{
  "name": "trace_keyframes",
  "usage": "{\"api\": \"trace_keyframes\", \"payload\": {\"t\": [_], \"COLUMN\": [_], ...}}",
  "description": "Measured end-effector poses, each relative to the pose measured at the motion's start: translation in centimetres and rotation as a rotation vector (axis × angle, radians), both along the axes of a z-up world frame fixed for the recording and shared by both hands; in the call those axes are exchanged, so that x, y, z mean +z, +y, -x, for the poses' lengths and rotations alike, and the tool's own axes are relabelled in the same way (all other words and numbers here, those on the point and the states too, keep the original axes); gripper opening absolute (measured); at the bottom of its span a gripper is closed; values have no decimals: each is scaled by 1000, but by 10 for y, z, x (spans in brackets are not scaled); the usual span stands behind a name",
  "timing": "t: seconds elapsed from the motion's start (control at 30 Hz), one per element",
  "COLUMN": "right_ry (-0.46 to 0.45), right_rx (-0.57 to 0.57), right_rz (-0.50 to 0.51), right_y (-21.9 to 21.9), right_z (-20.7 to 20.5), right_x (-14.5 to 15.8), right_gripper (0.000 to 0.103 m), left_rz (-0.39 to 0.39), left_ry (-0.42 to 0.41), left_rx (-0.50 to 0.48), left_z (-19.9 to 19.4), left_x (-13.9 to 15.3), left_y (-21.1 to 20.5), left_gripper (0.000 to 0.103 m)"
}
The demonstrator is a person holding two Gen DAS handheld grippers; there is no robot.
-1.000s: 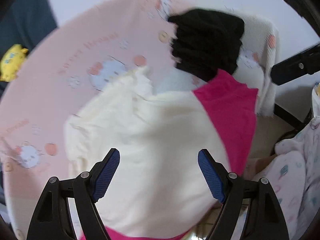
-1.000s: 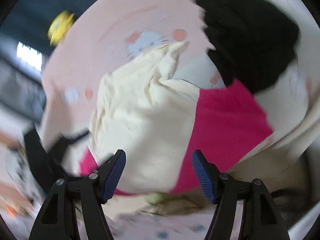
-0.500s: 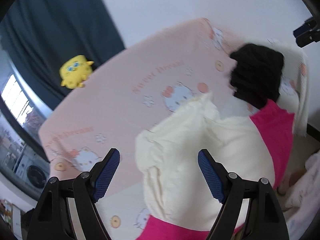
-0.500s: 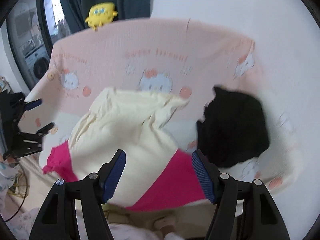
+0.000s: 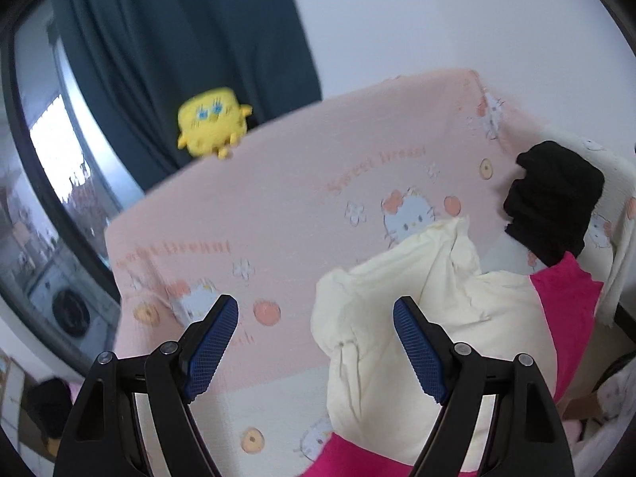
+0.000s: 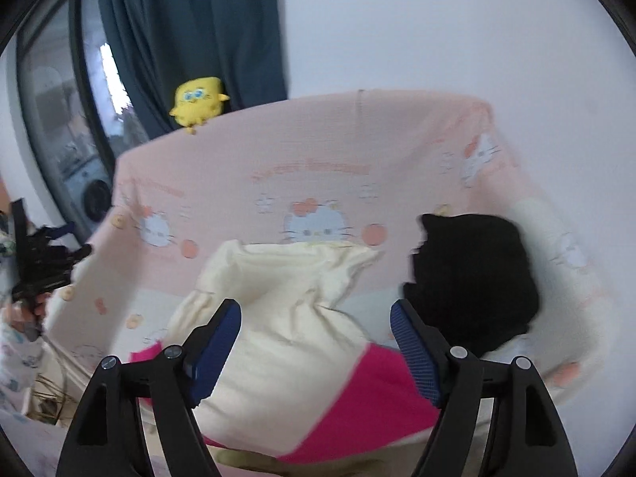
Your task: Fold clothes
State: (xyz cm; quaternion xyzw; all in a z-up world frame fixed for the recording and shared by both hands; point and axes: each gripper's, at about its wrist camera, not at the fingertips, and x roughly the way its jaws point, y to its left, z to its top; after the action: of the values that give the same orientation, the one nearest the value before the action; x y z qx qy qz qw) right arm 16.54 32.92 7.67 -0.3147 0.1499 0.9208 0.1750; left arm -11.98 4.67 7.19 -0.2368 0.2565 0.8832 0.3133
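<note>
Cream garment (image 5: 437,318): crumpled, lying on the pink sheet (image 5: 298,206), partly over the magenta garment (image 5: 568,302); one corner peaks up toward the far side. In the right wrist view it sits centre, between and beyond the finger pads.

Magenta garment: flat under the cream one, showing at its right side and near edge, at the front of the bed.

Black garment (image 5: 552,210): bunched heap to the right of the cream one, near the sheet's right edge, on a white patch of the bedding.

Left gripper (image 5: 316,342): jaws wide apart, nothing between them, held above the sheet left of the cream garment.

Right gripper (image 6: 316,338): jaws wide apart, empty, held above the cream and magenta garments.

Pink sheet: cartoon cat print, covers the bed.

Yellow plush (image 5: 212,123): at the sheet's far edge, in front of the dark curtain (image 5: 179,47).

White wall (image 5: 437,20): behind the bed.

Window (image 5: 51,151): left of the curtain.
</note>
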Motion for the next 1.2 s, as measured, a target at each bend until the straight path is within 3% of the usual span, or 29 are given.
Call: {"api": "trace_keyframes", "payload": {"t": [0.3,0.7,0.83,0.93,1.2], "right_ry": [-125,-220,-254,-281,-347], "right_rx": [43,166,255,310,439], "right_rz": [31,206,261,264,387], "right_y": [-2,6,-7,-26,-75], "right_z": [86,278,338,378,454], "right_x": [-53,-104,-126,-149,-237], "right_gripper": [77,77,77,77,77], "left_rz": [-1,-44,-10,26,-68], "left_ry": [-158,-430,-475,-428,-561], "left_rx": [50,155,187,228,292], "left_z": [57,171,185,188,195], "left_x": [-58,-140,-166,-184,-241], "left_y": [-8,-21,-26,-33,-53], "left_gripper": [80,80,80,80,80]}}
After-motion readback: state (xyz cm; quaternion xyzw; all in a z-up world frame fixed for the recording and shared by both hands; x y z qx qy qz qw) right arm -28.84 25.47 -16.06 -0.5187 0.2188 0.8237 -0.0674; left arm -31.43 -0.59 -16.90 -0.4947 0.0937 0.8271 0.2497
